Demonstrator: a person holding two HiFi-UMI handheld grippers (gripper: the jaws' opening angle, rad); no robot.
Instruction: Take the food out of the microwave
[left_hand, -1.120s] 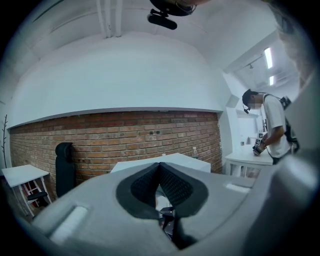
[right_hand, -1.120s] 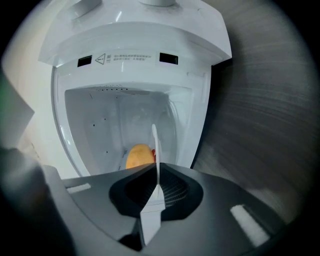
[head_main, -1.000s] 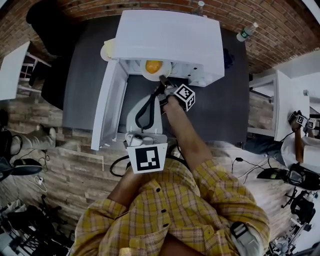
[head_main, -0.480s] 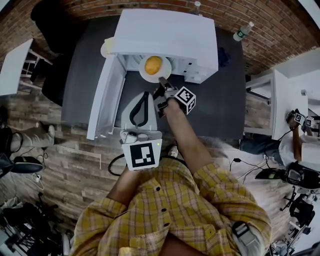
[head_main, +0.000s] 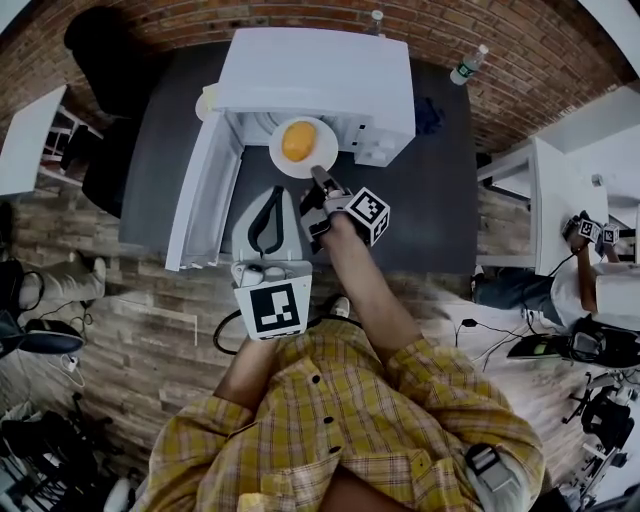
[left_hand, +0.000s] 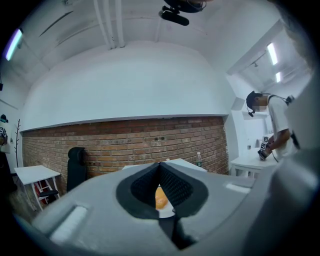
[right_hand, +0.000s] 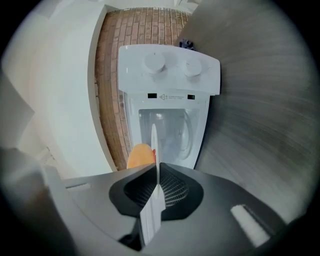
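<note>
the white microwave (head_main: 315, 75) stood at the far side of the dark bench (head_main: 440, 210), its door (head_main: 200, 195) swung fully open to the left and reaching toward the bench's near-left edge. the food (head_main: 298, 141), a rounded orange-yellow lump, sat on a white plate (head_main: 326, 152) at the mouth of the microwave, and most of the plate showed in front of the top's front edge. the right tool (head_main: 318, 176) was clenched on the plate's near rim. in the right gripper view the plate (right_hand: 153, 142) appeared edge-on as a thin white line pinched between the ribbed pads, with the food (right_hand: 140, 156) on one face and the open cavity and two knobs of the microwave (right_hand: 170, 70) beyond it. the left tool (head_main: 276, 192) hung just near-left of the plate, between the door and the right tool, touching neither. its jaws were closed together with nothing in them, and through the notch below their tips the left gripper view caught a slice of the food (left_hand: 160, 198). to the right of the microwave and along the near edge the bench lay bare and wide. a water bottle (head_main: 467, 64) stood at the far-right corner by the brick wall (head_main: 540, 50), well apart from the plate.
</note>
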